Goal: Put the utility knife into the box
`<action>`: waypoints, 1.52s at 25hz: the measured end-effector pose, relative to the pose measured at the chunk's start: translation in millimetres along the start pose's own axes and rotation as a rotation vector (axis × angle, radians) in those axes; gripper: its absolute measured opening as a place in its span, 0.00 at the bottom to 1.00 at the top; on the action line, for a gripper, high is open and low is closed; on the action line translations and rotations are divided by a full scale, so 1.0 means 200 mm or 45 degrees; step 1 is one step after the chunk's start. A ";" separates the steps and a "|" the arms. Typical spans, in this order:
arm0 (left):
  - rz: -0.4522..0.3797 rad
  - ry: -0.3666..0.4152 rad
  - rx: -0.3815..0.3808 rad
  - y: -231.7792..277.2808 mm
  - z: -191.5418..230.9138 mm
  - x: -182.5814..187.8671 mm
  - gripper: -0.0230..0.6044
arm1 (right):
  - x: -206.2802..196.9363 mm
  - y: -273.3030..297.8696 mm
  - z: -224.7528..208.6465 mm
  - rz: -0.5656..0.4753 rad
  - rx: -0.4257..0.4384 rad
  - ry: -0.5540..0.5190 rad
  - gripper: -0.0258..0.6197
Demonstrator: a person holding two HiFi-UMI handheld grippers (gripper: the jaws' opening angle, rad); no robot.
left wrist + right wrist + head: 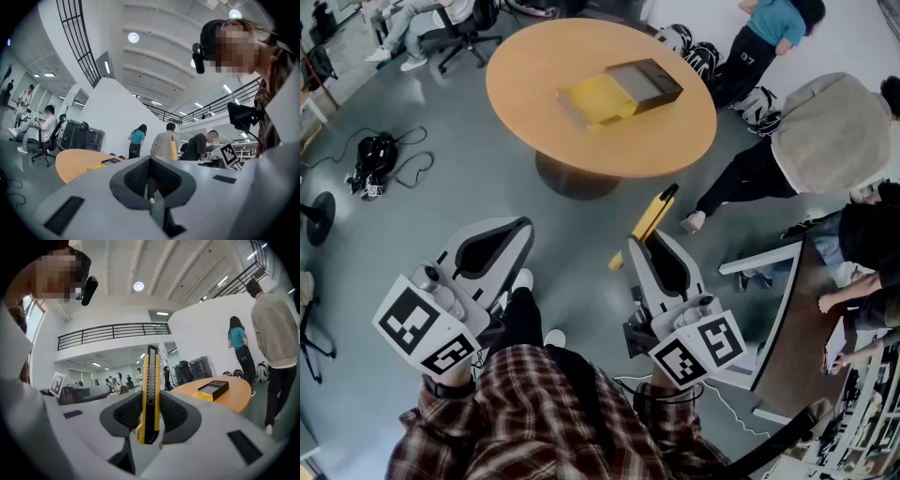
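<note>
The yellow utility knife [645, 223] sticks out past my right gripper [643, 247], whose jaws are shut on its handle. In the right gripper view the utility knife [150, 390] stands upright between the dark pads. The box [619, 91], a yellow tray partly slid out of a dark sleeve, lies on the round wooden table [581, 141] well ahead of both grippers. The box [213, 390] also shows far off to the right in the right gripper view. My left gripper [521, 231] hangs over the floor at the lower left, jaws shut on nothing, as the left gripper view [150, 180] confirms.
People stand and crouch to the right of the table [825, 131], beside a desk [787, 319]. Backpacks [698, 52] lie behind the table. A black device with cables [373, 159] sits on the floor at left, and an office chair [464, 28] stands at the top left.
</note>
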State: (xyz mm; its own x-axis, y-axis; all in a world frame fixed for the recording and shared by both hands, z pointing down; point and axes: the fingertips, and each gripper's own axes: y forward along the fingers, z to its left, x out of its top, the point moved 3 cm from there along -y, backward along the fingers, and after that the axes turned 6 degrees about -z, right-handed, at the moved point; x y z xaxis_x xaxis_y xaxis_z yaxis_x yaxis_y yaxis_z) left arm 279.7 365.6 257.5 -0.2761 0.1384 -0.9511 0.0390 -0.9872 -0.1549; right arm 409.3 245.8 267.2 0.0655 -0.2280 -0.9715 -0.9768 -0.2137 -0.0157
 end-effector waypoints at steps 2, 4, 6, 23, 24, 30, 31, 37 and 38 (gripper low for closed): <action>0.005 -0.007 -0.011 0.04 0.11 0.02 0.05 | 0.00 0.13 -0.01 0.005 -0.002 -0.001 0.23; 0.008 -0.012 -0.024 0.10 0.23 0.04 0.05 | 0.00 0.26 -0.03 0.011 -0.003 -0.003 0.23; 0.006 -0.014 -0.044 0.16 0.37 0.07 0.05 | 0.00 0.42 -0.04 0.013 -0.006 -0.007 0.23; 0.087 -0.059 -0.160 0.66 1.24 0.18 0.05 | 0.06 1.33 -0.46 0.006 -0.177 0.000 0.23; 0.094 -0.067 -0.159 0.72 1.25 0.16 0.05 | 0.07 1.34 -0.51 0.013 -0.185 0.006 0.23; 0.113 -0.084 -0.151 1.02 1.42 0.09 0.05 | 0.06 1.53 -0.83 0.030 -0.211 0.030 0.23; 0.115 -0.087 -0.152 1.07 1.47 0.09 0.05 | 0.06 1.58 -0.88 0.029 -0.215 0.030 0.23; 0.106 -0.075 -0.184 1.45 1.69 0.14 0.05 | 0.19 1.87 -1.17 -0.004 -0.221 0.018 0.23; 0.102 -0.067 -0.192 1.51 1.71 0.16 0.05 | 0.21 1.90 -1.22 -0.013 -0.223 0.013 0.23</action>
State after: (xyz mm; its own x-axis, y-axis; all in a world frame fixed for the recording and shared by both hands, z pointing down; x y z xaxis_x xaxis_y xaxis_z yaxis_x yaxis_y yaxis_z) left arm -46.1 43.5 272.4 -0.3163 0.0515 -0.9473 0.2056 -0.9711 -0.1215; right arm 91.0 -75.9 277.1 0.0782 -0.2347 -0.9689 -0.9255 -0.3784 0.0170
